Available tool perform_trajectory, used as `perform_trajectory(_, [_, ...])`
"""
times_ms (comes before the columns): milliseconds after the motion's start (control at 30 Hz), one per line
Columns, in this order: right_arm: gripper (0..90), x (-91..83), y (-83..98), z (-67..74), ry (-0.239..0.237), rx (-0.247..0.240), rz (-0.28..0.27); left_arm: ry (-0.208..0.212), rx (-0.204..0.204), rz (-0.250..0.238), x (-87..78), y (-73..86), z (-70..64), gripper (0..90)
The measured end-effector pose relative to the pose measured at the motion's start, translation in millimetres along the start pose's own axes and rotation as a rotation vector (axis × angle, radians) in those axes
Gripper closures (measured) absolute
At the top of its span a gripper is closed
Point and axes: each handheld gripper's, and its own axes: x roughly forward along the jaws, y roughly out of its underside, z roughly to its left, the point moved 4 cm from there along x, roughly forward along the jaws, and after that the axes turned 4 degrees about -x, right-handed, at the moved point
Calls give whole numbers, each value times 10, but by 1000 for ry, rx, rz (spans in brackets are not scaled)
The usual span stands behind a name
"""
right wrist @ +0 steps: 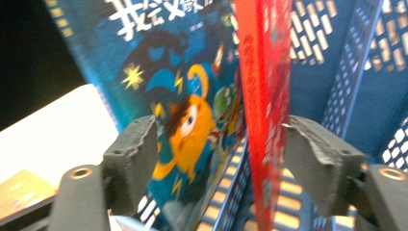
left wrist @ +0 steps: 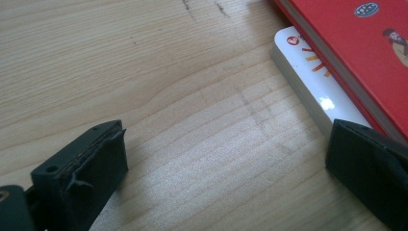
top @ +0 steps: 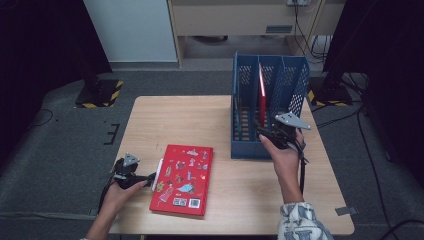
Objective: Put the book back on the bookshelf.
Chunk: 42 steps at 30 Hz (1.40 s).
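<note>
High view, your right gripper [top: 270,134]: you hold it at the front edge of the blue file rack [top: 295,82], jaws pointing into the middle compartment.
High view, upright red book [top: 261,95]: it stands on edge in that middle compartment, leaning against a divider.
High view, your left gripper [top: 145,178]: it rests low on the tabletop [top: 165,120], jaws just beside the left edge of the flat red book [top: 183,179].
High view, flat red book: it lies cover-up near the front of the tabletop, well apart from the rack.
Left gripper view, jaws: they stand wide open over bare wood, nothing between them.
Left gripper view, white book [left wrist: 315,82]: it lies under the flat red book [left wrist: 356,53], its edge sticking out; your right-hand jaw sits at that edge, though contact can't be told.
Right gripper view, jaws: open, with clear gaps on both sides of the upright red book's [right wrist: 264,96] spine; the pads do not press on it.
Right gripper view, blue picture book [right wrist: 178,96]: it stands just beside the red one, tilted, inside the rack [right wrist: 356,77].
</note>
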Motion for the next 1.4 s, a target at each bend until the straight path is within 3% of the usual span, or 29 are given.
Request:
perform_trajectory(233, [191,-225,122,122,-70,0,3,31,-1,-9,-17,-8,6,15])
perform_trajectory(433, [156,-324,381,349,-127,-19,63,48,5,-60,-87,-59,-31,36])
perform_trajectory(600, [141,-333,531,457,-142,-16,79,52,16,-80,-154,-61,-52,38])
perform_trajectory(800, [141,-307,755,743,-190,-83,142,57,8,-119,-282,-78,-96,90])
perform_trajectory(1133, [132,-265,870,1112,-297,-100,172,82,44,-147,-492,-63,-278,116])
perform_trajectory(1400, [104,-220,939,1281,-337,-127,192,102,57,-148,-504,-62,-354,105])
